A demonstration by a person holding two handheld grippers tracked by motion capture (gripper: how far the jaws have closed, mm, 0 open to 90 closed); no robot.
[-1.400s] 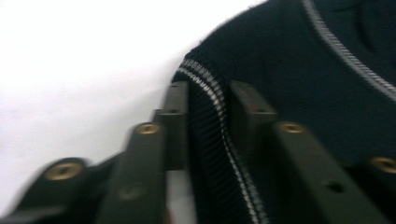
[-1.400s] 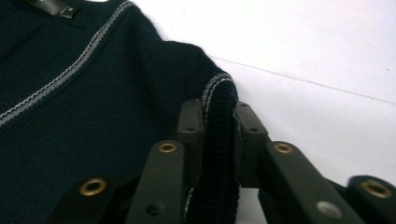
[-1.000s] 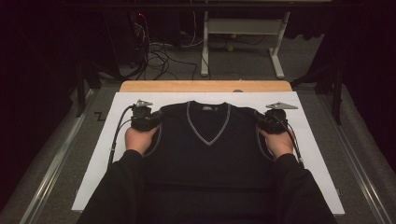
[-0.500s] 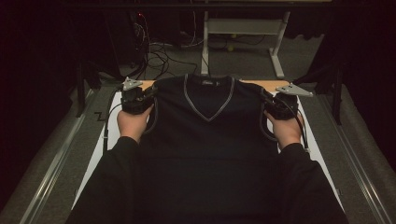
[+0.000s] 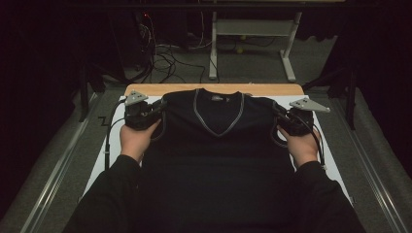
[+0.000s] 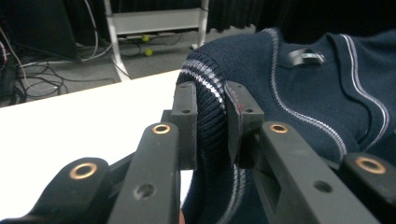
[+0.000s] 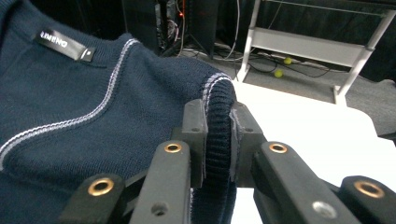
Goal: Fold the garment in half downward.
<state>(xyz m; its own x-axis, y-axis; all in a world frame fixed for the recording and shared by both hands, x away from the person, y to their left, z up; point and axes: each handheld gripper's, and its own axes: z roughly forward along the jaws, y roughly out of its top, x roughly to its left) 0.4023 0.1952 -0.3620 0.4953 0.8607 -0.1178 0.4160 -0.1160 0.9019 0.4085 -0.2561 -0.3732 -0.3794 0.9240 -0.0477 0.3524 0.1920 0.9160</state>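
Observation:
A navy V-neck knit vest (image 5: 216, 141) with grey-white trim hangs stretched between my two grippers above the white table (image 5: 114, 141). My left gripper (image 5: 158, 108) is shut on the ribbed armhole edge at the vest's left shoulder (image 6: 211, 116). My right gripper (image 5: 278, 112) is shut on the ribbed edge at the right shoulder (image 7: 218, 126). A neck label (image 7: 63, 45) shows inside the collar. The vest's lower part drapes toward the person and covers the table's middle.
A wooden strip (image 5: 272, 89) runs along the table's far edge. Beyond it stand a white metal frame (image 5: 252, 34) and tangled cables (image 5: 165, 53) on the grey floor. Metal rails (image 5: 58, 170) flank the table. White table surface (image 7: 317, 135) lies below each gripper.
Both grippers have risen and moved away from the person, lifting the vest's shoulders off the table. The vest now hangs taut between them, its collar near the far edge.

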